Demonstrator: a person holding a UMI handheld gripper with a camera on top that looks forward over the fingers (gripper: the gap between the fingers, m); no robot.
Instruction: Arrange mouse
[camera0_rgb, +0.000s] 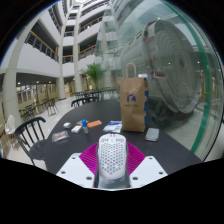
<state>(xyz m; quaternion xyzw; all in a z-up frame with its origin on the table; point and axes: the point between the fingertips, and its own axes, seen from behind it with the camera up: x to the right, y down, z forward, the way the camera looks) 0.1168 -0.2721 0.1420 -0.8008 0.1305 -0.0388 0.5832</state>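
Right, the gripper (112, 172) is up over the near edge of the dark round table (60, 152), and it has the white perforated mouse (112, 155) pinched between its two fingers, the magenta pads (88, 157) pressing against the shell on either side. The mouse sits nose-forward along the fingers, its honeycomb holes facing up, and whether its underside touches the tabletop cannot be told from here. Beyond the fingers, toward the far edge of the table, a brown paper bag (133, 105) stands upright. Just beside the bag's base, a small grey flat object (152, 133) lies on the table, and on the bag's other side rests a light bluish packet (114, 126). Further along toward the far left edge, an orange item (93, 123) lies near a small white one (77, 128), with a dark flat card-like thing (60, 135) close by. Black chairs (30, 131) stand round the table's left side, and a potted plant (93, 77) rises behind, in a bright multi-storey atrium.
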